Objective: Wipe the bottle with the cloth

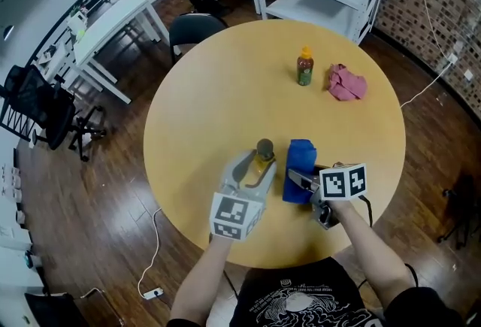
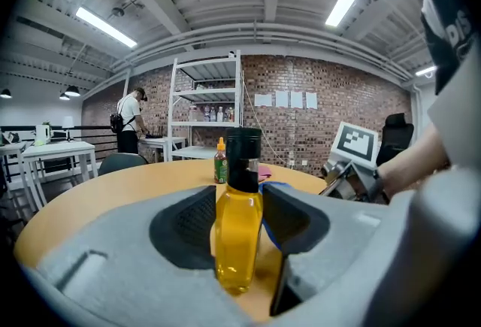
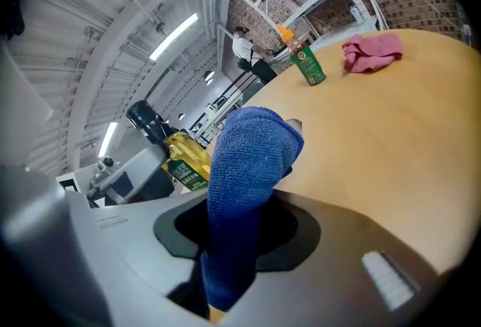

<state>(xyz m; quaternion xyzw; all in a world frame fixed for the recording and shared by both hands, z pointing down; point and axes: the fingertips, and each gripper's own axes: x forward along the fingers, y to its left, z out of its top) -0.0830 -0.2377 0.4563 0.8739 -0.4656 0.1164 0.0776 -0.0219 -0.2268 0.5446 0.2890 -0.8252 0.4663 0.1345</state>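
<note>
Bottle of yellow liquid with a black cap is clamped between the jaws of the left gripper, over the near part of the round table. Right gripper is closed on a blue cloth, just beside the bottle.

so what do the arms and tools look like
The left tool and right tool are grey plastic with broad scooped jaws, each carrying a white cube of black square markers. The person wears a black T-shirt with a white print.

No legible text: label on bottle too small; shirt print blurred.
</note>
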